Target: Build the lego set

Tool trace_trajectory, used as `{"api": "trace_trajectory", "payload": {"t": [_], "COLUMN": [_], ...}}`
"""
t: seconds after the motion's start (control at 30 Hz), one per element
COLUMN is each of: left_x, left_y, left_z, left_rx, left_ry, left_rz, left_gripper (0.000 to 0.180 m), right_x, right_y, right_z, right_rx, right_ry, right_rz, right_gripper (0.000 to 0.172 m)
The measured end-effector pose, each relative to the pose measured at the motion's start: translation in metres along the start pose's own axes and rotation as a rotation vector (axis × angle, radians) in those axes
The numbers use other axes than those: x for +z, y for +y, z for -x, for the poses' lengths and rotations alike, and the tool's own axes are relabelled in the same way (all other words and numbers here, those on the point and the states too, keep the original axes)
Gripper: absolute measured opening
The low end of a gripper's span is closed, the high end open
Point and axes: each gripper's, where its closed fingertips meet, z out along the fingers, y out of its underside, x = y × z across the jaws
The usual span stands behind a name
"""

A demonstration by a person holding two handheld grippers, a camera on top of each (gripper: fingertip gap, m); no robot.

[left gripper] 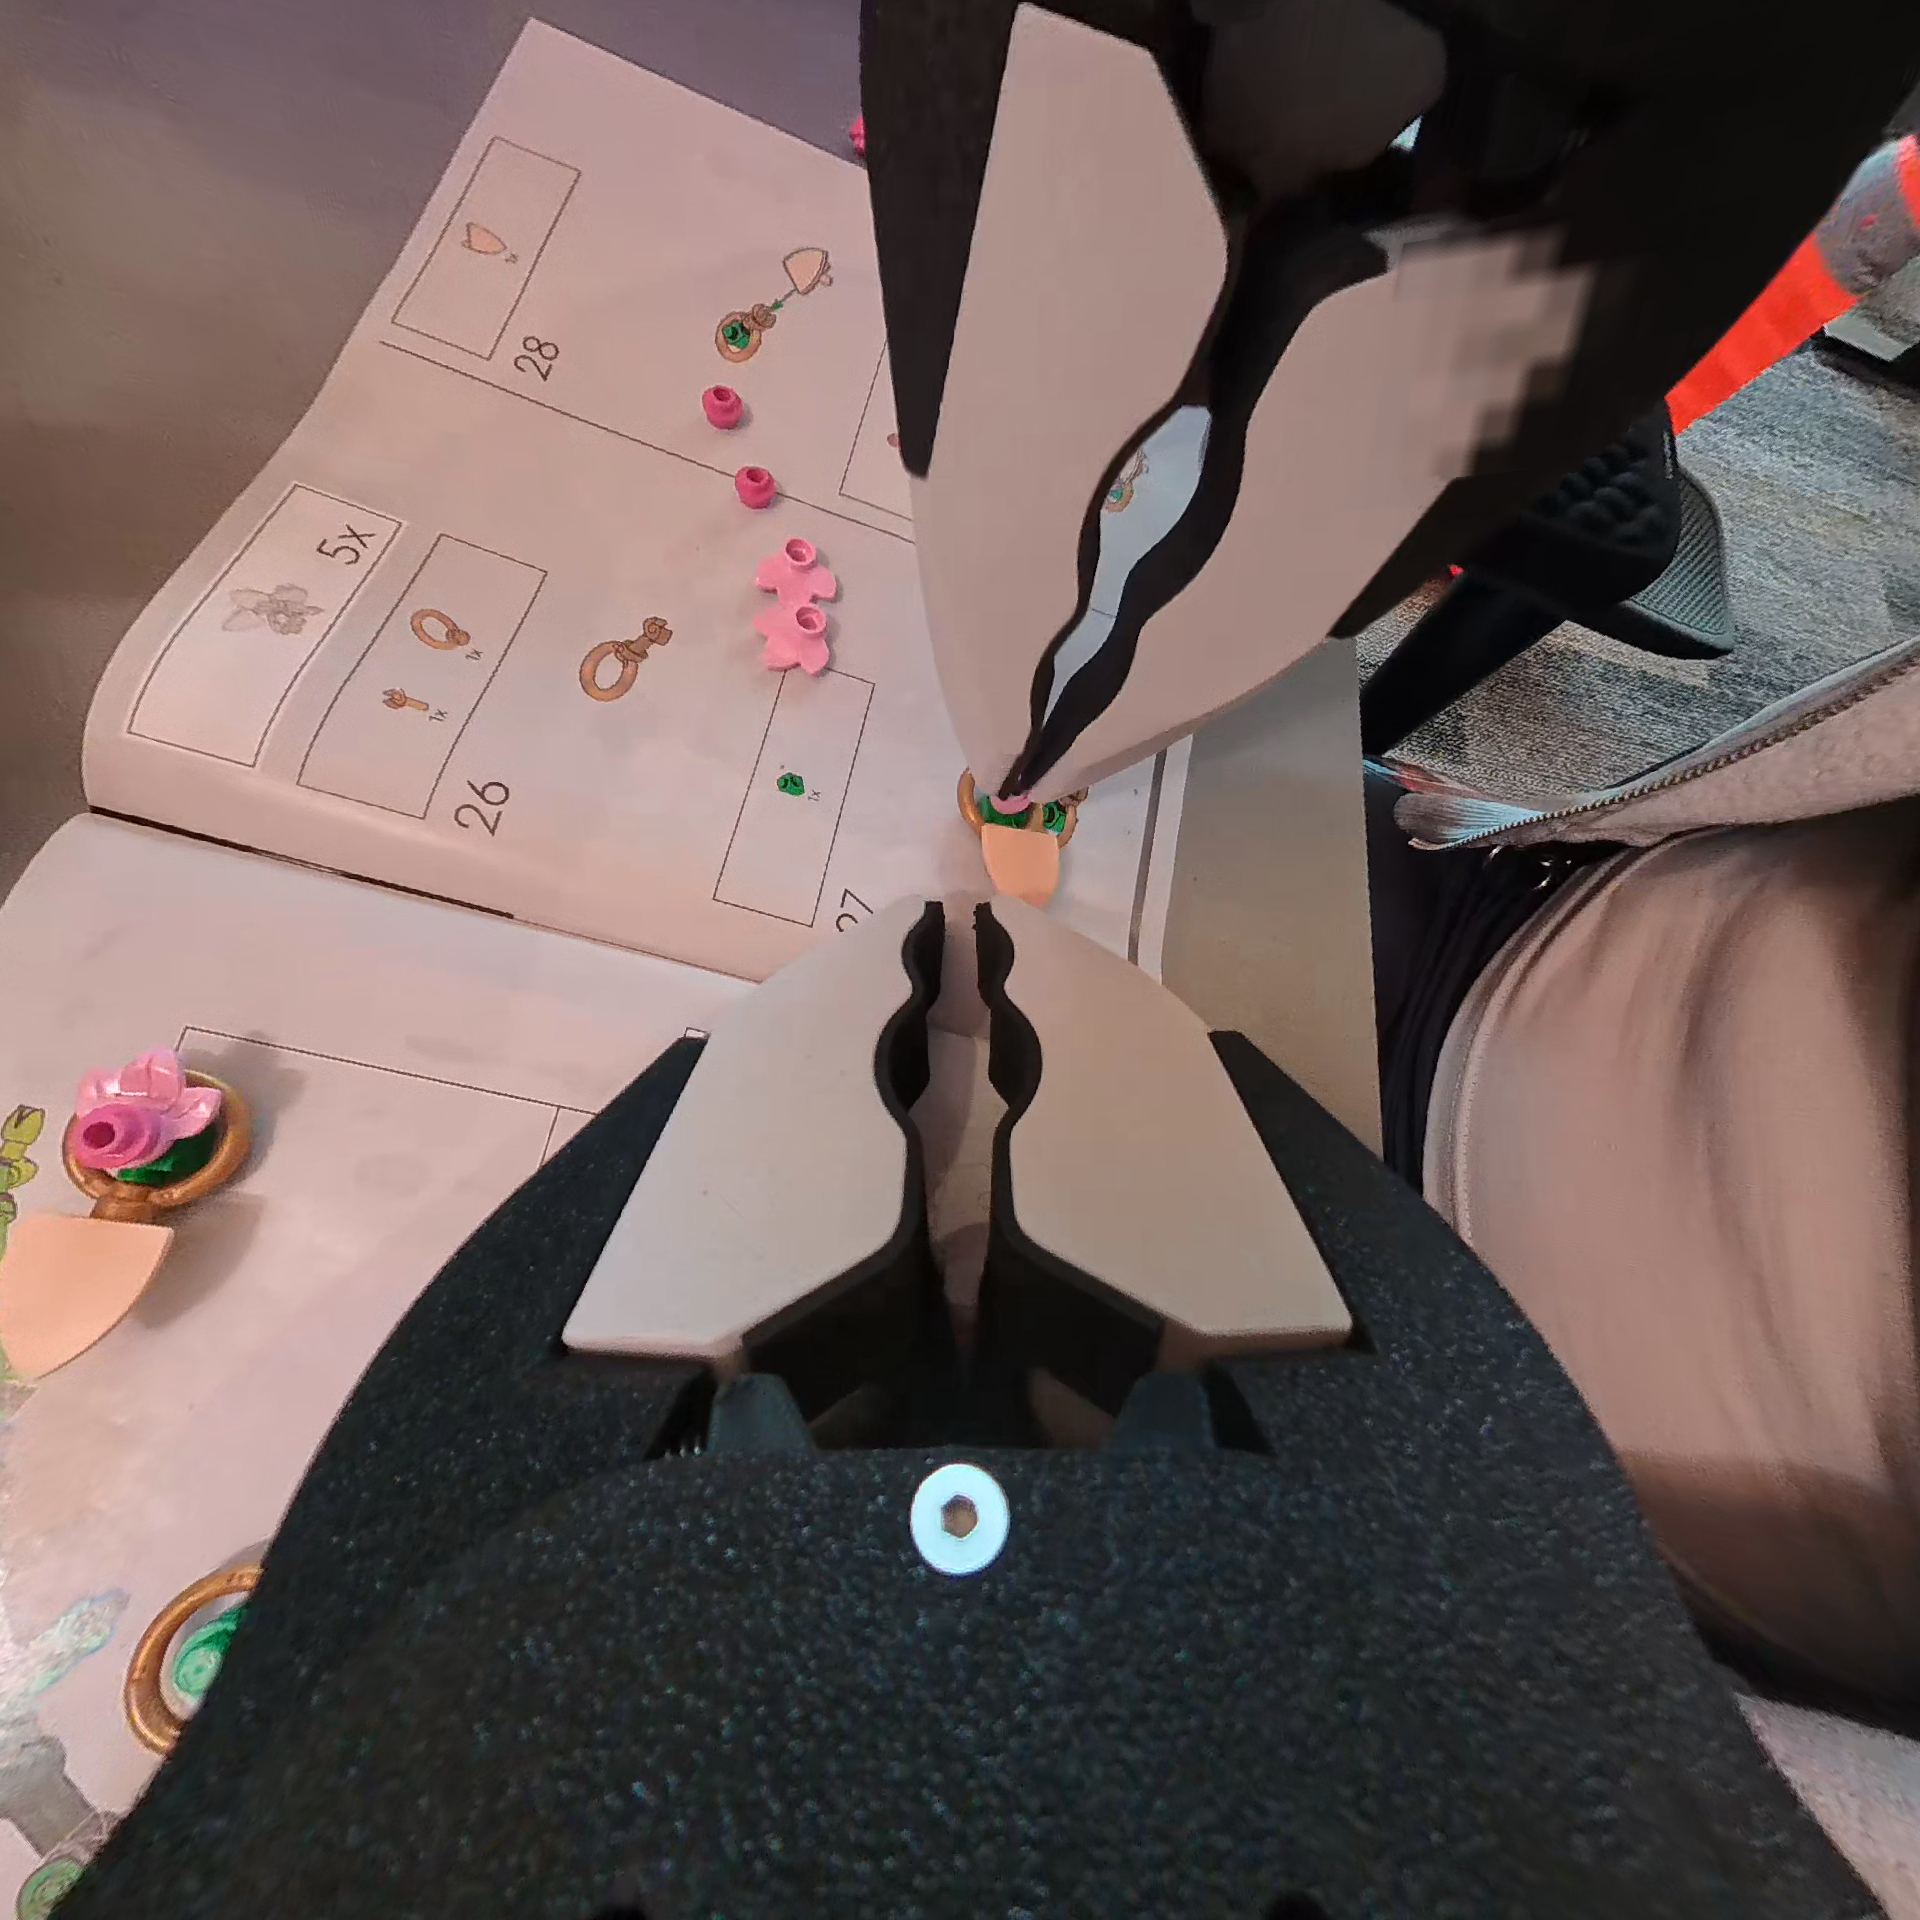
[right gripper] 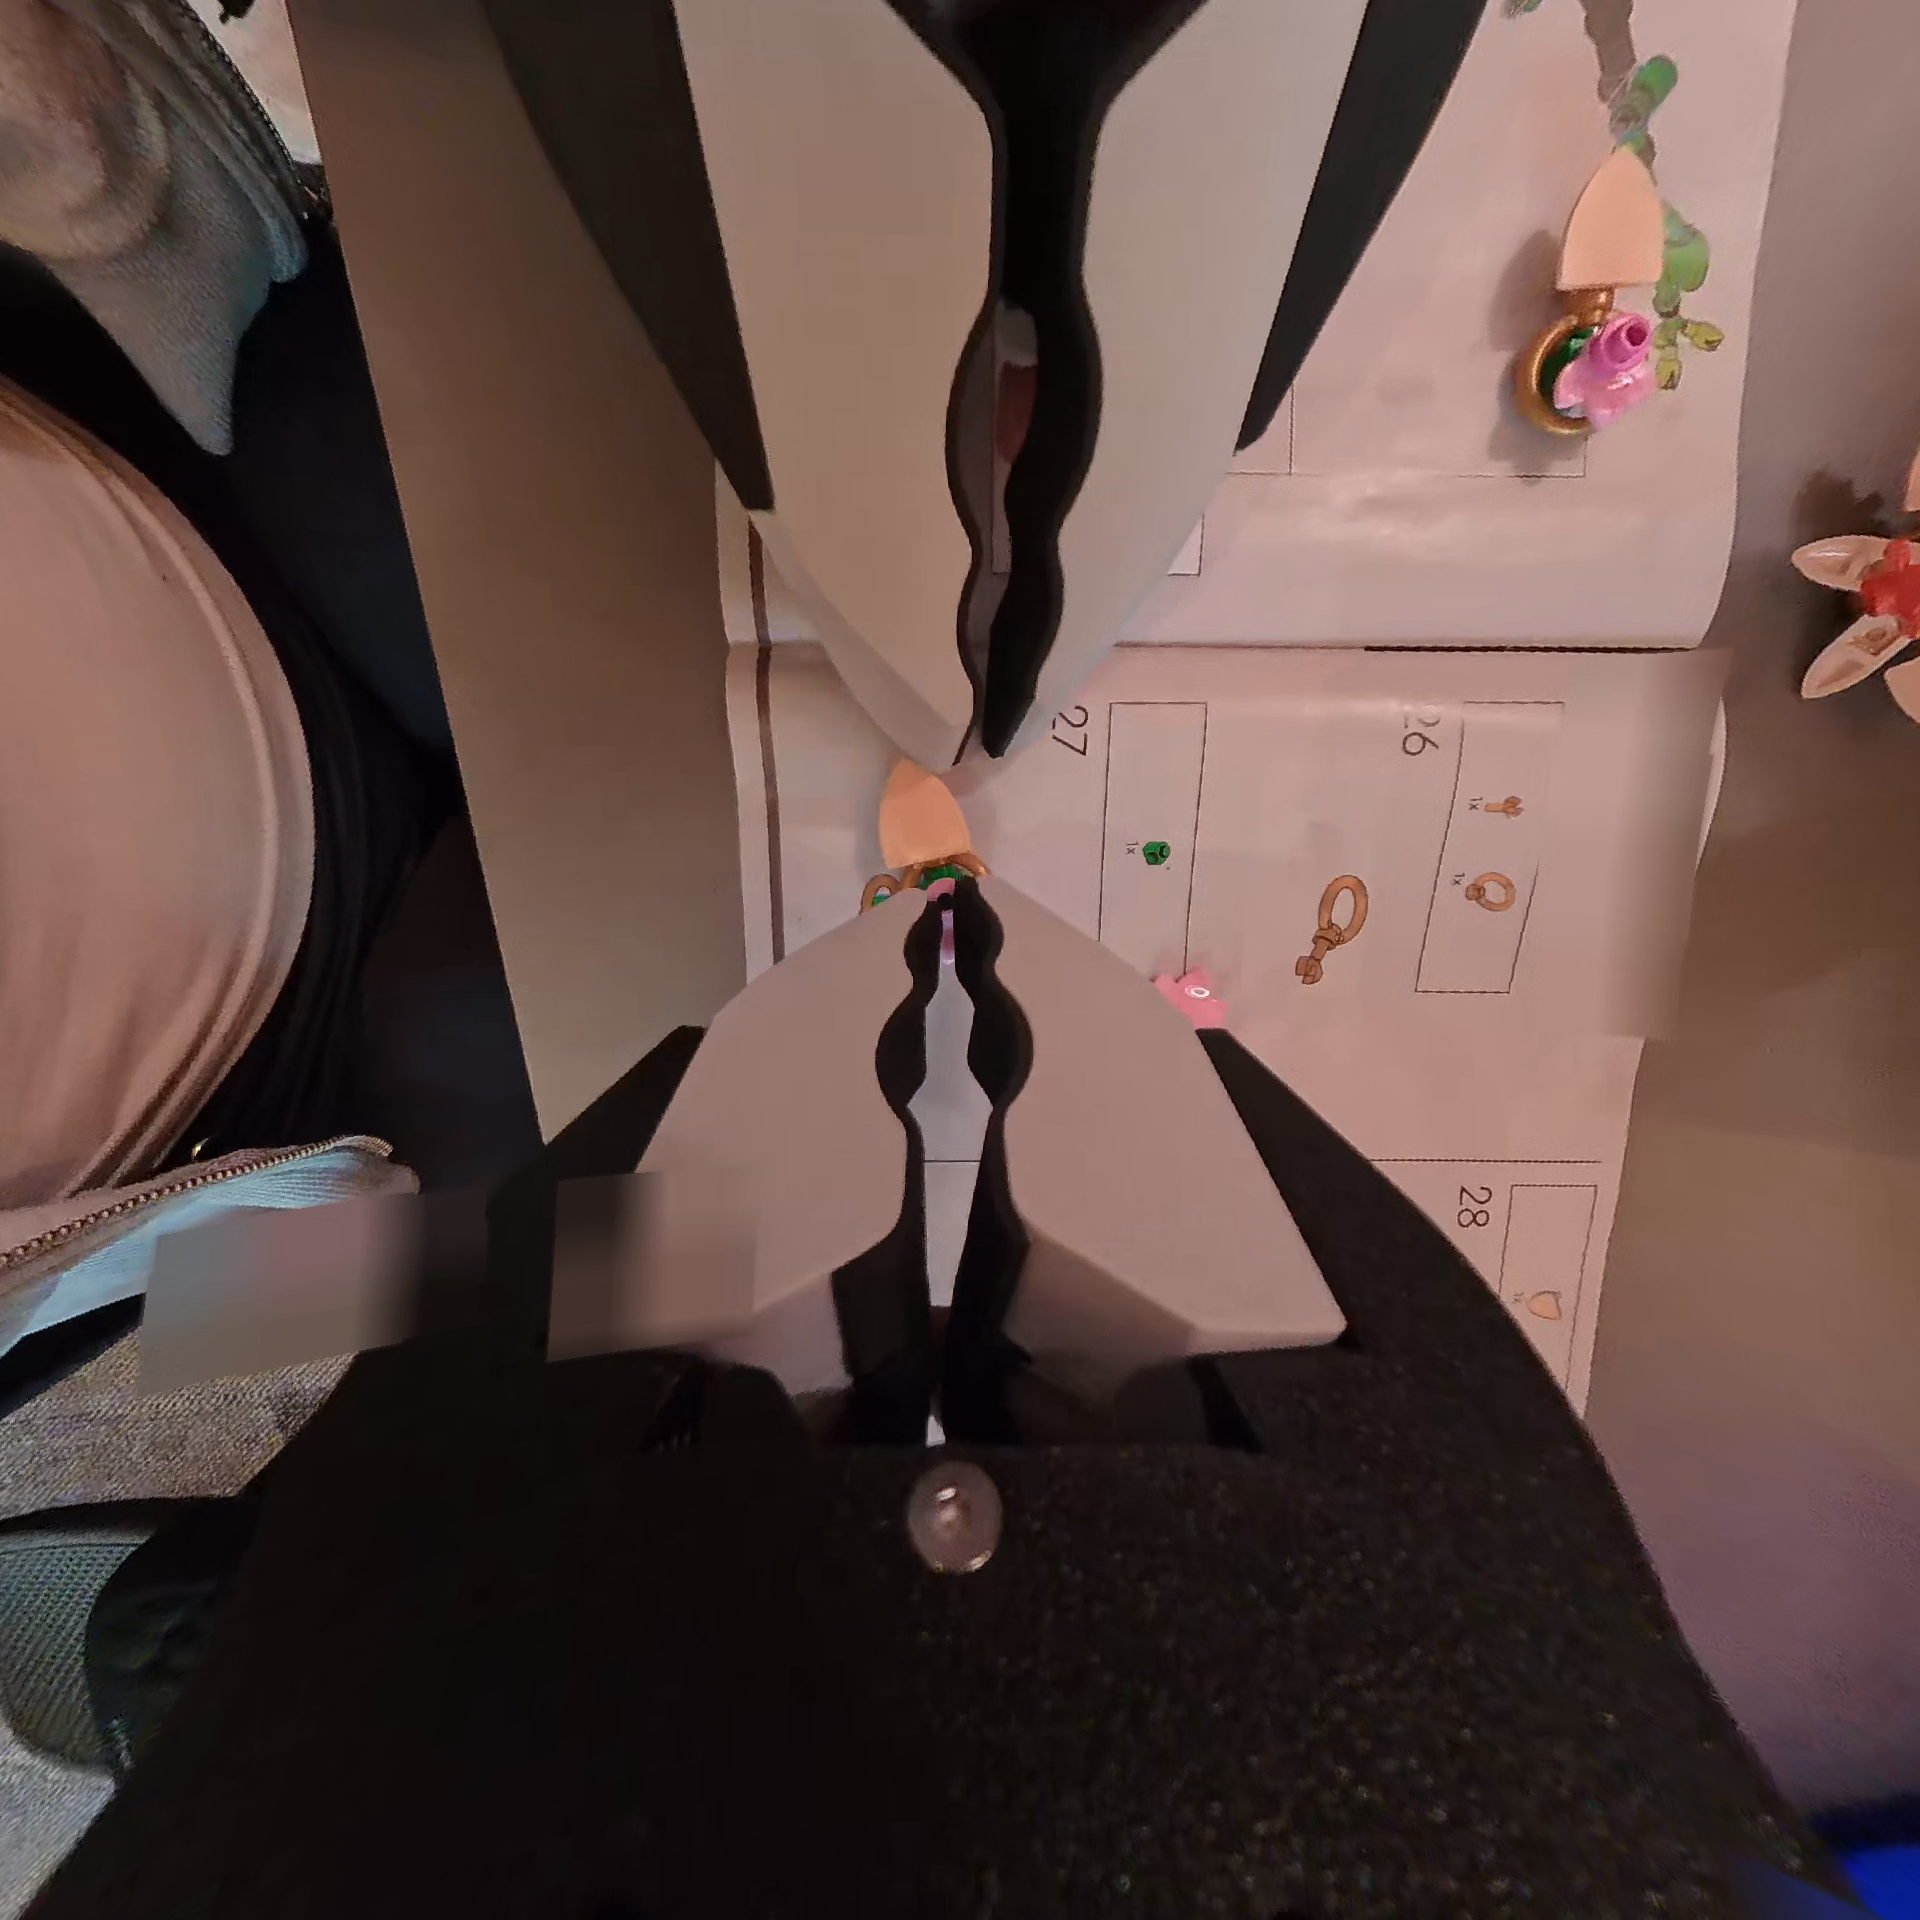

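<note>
While hovering over open booklet (left gripper: 623, 520), holding nothing in left gripper (left gripper: 961, 914), fingers slightly parted, tips just short of peach petal (left gripper: 1023, 868). Just beyond, pinching pink stud (left gripper: 1010, 801) tight in right gripper (left gripper: 1023, 784), atop gold ring (left gripper: 966, 805). Farther left: loose pink flowers (left gripper: 795, 608).

Pink flower pieces (left gripper: 795, 608), gold ring (left gripper: 971, 805), peach shield (left gripper: 1021, 862).

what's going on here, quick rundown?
A person works two handheld tools over an open instruction booklet. The right tool is closed on a tiny pink piece, set against the green centre of a small gold ring assembly with a peach petal. The left tool, jaws slightly apart, sits at the petal's tip. Spare pink flower pieces lie on the page.
</note>
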Motion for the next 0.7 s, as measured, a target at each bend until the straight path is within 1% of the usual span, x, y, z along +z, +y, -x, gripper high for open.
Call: {"api": "trace_trajectory", "payload": {"t": [0.27, 0.4, 0.7], "left_x": [0.0008, 0.0006, 0.0004], "left_y": [0.0002, 0.0002, -0.0005], "left_z": [0.0006, 0.0003, 0.0003], "left_rx": [-0.009, -0.009, -0.007], "left_ry": [0.003, 0.009, 0.004], "left_rz": [-0.002, -0.005, -0.001], "left_gripper": [0.005, 0.006, 0.005], "right_x": [0.0005, 0.0007, 0.0010], "right_y": [0.0003, 0.0008, 0.0012], "right_z": [0.0009, 0.0012, 0.0010], "right_rx": [0.011, 0.043, 0.048], "right_ry": [-0.019, -0.027, -0.018], "right_rz": [0.091, 0.099, 0.147], "right_gripper": [0.001, 0.001, 0.001]}}
